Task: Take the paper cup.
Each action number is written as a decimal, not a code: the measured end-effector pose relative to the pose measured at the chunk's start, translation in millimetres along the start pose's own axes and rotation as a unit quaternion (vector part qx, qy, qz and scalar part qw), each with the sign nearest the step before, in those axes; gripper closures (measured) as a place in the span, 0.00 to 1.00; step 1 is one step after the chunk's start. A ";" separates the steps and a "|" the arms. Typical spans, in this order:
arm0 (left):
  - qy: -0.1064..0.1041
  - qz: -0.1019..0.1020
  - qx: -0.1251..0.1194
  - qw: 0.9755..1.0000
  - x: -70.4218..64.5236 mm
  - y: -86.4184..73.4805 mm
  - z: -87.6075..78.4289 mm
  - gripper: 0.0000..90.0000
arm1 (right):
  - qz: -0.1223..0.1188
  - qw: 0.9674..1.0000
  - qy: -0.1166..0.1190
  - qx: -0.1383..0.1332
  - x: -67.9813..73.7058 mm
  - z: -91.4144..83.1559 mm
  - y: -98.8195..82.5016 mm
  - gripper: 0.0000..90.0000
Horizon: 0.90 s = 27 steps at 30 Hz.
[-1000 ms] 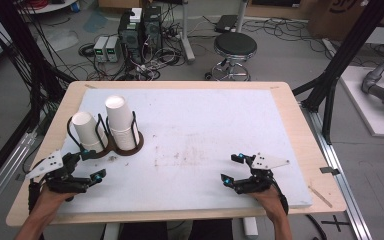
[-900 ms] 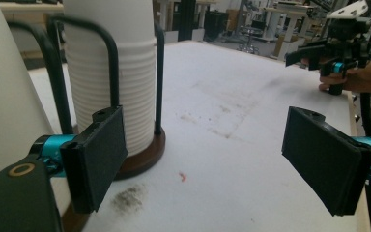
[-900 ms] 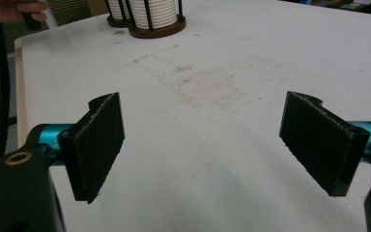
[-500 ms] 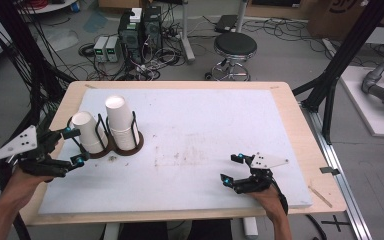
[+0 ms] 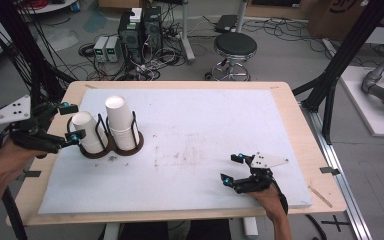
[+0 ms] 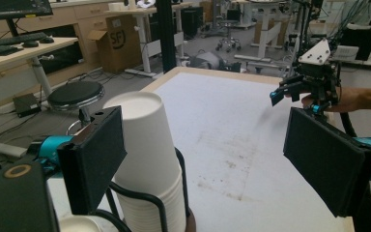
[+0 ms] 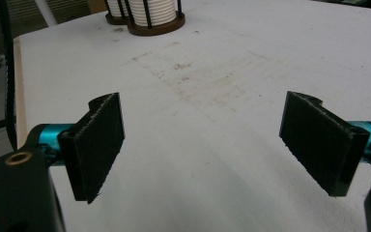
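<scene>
White table (image 5: 205,150) mid-frame. Cup holder (image 5: 111,147) at left keeps two cup stacks (image 5: 121,122) upright for picking. Left gripper (image 5: 69,122), far left, jaws just opening and empty, lined up on the shorter stack. Right gripper (image 5: 232,167), lower right, jaws apart, parked empty.

The black two-jaw left claw (image 5: 69,121) hung raised at the far left, jaws apart and just widening, empty; the black two-jaw right claw (image 5: 231,168) rested low, near right, agape.
</scene>
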State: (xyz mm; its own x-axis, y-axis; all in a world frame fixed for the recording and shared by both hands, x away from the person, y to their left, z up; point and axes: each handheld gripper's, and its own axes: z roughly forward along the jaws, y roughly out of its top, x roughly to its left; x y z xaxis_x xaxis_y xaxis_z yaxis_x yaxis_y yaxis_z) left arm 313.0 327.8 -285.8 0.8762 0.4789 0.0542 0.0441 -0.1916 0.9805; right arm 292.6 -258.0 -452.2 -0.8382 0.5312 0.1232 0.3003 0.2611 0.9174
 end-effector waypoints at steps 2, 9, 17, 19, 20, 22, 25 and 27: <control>-0.002 -0.001 0.005 1.000 6.4 8.3 2.3 0.17 | -0.001 1.000 -0.002 -0.003 -0.4 -0.2 -0.2 0.18; -0.016 0.005 0.016 1.000 22.9 31.7 9.9 0.17 | -0.001 1.000 -0.003 -0.002 0.6 -0.4 -0.3 0.18; -0.049 0.009 0.049 0.998 48.6 52.6 25.0 0.17 | 0.000 1.000 -0.006 -0.004 0.7 -0.7 -0.4 0.18; -0.055 0.013 0.055 0.997 53.5 56.2 28.7 0.17 | 0.001 1.000 -0.005 -0.003 0.8 -0.7 -0.3 0.18; -0.060 0.012 0.059 0.996 56.5 58.1 30.6 0.17 | 0.001 1.000 -0.004 -0.002 0.8 -0.7 -0.4 0.18; -0.059 0.019 0.077 0.995 61.0 62.0 34.8 0.17 | -0.003 1.000 -0.006 -0.004 0.5 -0.5 -0.4 0.18; -0.068 0.014 0.096 0.993 66.3 65.1 39.2 0.16 | -0.004 1.000 -0.007 -0.004 0.9 -0.6 -0.4 0.18; -0.069 0.022 0.124 0.990 69.2 67.3 41.5 0.17 | -0.001 1.000 -0.006 -0.002 1.7 -0.9 -0.4 0.18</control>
State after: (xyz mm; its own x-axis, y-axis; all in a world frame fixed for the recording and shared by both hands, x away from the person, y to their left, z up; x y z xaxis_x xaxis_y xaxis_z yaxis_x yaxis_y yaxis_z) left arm 396.5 312.5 -223.9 0.9363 0.3472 0.0534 0.1056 -0.4232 0.8999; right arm 290.7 -257.9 -452.0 -0.8333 0.5406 0.1157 0.2956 0.2589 0.9196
